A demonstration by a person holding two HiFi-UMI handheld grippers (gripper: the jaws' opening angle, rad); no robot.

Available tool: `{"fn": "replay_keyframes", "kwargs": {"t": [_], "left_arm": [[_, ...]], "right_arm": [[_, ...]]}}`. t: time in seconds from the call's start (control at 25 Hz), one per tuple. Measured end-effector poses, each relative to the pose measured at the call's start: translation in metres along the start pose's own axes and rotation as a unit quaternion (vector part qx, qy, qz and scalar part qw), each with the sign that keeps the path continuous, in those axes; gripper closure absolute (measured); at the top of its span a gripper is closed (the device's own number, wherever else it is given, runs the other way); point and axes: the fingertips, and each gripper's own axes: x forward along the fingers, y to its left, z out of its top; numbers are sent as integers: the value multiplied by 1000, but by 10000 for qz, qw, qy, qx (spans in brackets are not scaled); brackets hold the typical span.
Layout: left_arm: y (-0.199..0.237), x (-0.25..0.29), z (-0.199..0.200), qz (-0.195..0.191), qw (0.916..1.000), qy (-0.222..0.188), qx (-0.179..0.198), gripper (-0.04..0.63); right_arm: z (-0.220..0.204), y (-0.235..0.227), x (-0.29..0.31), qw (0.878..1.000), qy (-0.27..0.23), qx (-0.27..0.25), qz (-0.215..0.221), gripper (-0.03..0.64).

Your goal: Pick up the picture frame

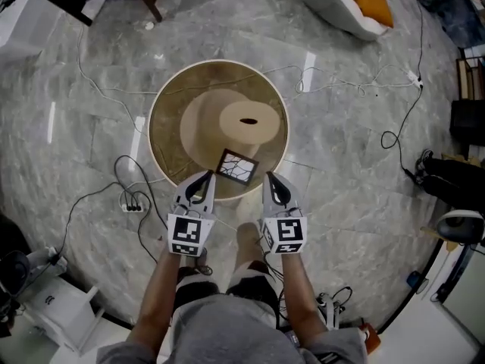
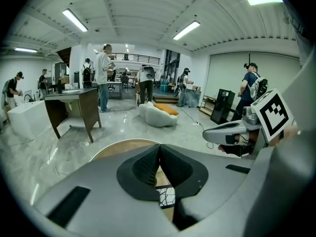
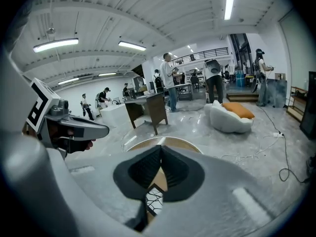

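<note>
- Two hand-held grey grippers: the left gripper [image 1: 206, 177] and the right gripper [image 1: 270, 179], each with jaws pressed together on nothing.
- One small black-edged picture frame [image 1: 237, 167] with a cracked-line print lies between their tips, at the table's six o'clock rim.
- One round glass-topped table [image 1: 168, 120] on a tan base.
- Grey marble floor [image 1: 76, 89] with loose cables; one white beanbag [image 1: 333, 10] with an orange cushion sits at one o'clock.

We log glossy grey stone-look floor [image 1: 364, 127], shiny round table [image 1: 168, 146] top, matt dark picture frame [image 1: 237, 167] border, matt grey plastic left gripper [image 1: 206, 177] and right gripper [image 1: 270, 179], ribbed black pads [image 2: 143, 169].
</note>
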Motion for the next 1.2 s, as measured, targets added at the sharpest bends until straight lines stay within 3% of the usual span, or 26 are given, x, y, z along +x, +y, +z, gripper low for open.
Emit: {"fn": "replay_keyframes", "kwargs": {"t": [0.8, 1.0, 1.2], "left_arm": [[13, 128, -183, -232, 9932, 1042, -468, 577], [14, 148, -216, -248, 9900, 1272, -562, 575], [15, 160, -241, -186, 9815, 1696, -872, 574]], "right_arm": [[-174, -50, 109, 9964, 711, 458, 19, 618], [-200, -55, 123, 9958, 788, 465, 58, 618], [-213, -62, 120, 9950, 874, 478, 48, 618]]}}
